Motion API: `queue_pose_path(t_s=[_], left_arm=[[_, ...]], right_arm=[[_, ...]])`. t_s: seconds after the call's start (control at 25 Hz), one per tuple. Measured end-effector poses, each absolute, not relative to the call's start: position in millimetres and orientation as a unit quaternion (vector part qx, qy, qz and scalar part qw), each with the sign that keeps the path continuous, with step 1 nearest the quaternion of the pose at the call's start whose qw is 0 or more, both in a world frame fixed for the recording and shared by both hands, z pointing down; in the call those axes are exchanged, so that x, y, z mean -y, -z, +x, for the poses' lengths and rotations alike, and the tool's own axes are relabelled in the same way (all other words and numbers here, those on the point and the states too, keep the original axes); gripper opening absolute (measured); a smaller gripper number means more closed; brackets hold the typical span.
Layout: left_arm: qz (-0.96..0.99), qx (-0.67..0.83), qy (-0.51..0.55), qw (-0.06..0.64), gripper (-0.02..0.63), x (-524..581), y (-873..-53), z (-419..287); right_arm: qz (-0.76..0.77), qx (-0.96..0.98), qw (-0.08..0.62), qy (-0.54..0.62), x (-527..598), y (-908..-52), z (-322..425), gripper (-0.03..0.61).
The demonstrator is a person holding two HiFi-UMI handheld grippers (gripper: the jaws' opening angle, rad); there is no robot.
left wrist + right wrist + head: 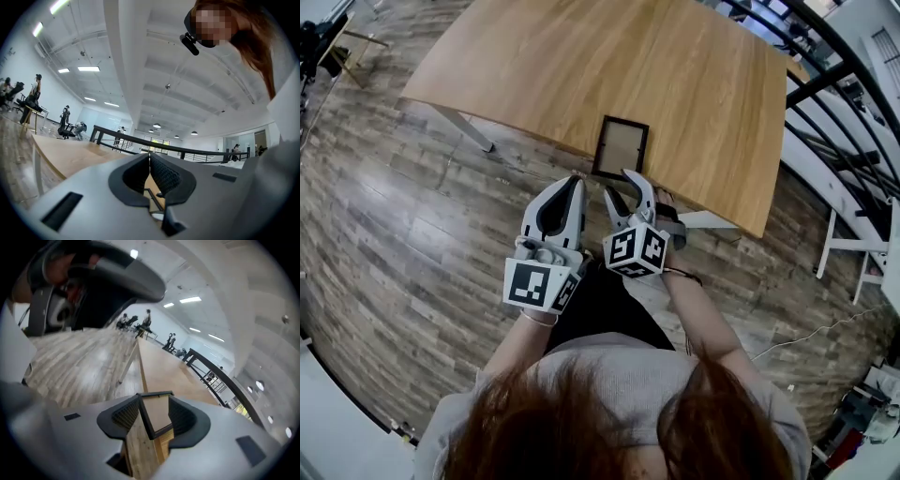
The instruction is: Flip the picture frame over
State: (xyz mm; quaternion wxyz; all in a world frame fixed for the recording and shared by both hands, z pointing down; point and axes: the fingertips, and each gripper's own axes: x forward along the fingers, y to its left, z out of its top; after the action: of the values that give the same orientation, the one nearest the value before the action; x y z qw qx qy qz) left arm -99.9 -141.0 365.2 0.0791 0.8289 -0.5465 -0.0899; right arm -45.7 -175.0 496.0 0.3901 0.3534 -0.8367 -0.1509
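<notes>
The left gripper [149, 155] is keeping its jaws pressed together, tips meeting, with nothing between the ribbed pads. The right gripper [154, 398] is holding its jaws spread. In the right gripper view the near end of the picture frame [157, 412] is showing in the gap, but neither pad is pressing on it, and I cannot tell whether a tip is touching it.

The picture frame [621, 147], dark-rimmed with a pale brown panel, is lying flat on the wooden table [628, 66], just inside the table's near edge. In the head view the right gripper [621, 185] is reaching over that near edge, with its tips at the frame's near side. The left gripper [576, 178] is hovering beside it, just off the table's near edge and over the plank floor [403, 234].

Both marker cubes are facing up towards the head camera. A dark railing [834, 84] is running past the table's right end. In the left gripper view, people are standing and sitting well beyond the table's far end.
</notes>
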Motion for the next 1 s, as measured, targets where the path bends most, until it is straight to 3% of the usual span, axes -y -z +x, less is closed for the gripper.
queue_pose_path(t_s=[0.2,0.48,0.8,0.84,0.92,1.0], left_arm=[[0.814,0.565,0.087,0.102,0.008,136,-387,-119],[0.806,0.577,0.080,0.104,0.008,130,-391,-140],[0.807,0.575,0.080,0.111,0.008,131,-397,-149],[0.807,0.575,0.081,0.111,0.008,131,-396,-149],[0.806,0.575,0.083,0.110,0.008,131,-395,-149],[0.807,0.574,0.084,0.110,0.008,131,-394,-148]], right_arm=[[0.334,0.759,0.477,0.291,196,-545,-55,0.268],[0.329,0.704,0.503,0.378,212,-579,-76,0.270],[0.351,0.693,0.498,0.386,216,-585,-76,0.264],[0.353,0.692,0.497,0.387,215,-584,-75,0.242],[0.354,0.690,0.492,0.394,214,-581,-75,0.114],[0.355,0.688,0.491,0.399,214,-579,-76,0.103]])
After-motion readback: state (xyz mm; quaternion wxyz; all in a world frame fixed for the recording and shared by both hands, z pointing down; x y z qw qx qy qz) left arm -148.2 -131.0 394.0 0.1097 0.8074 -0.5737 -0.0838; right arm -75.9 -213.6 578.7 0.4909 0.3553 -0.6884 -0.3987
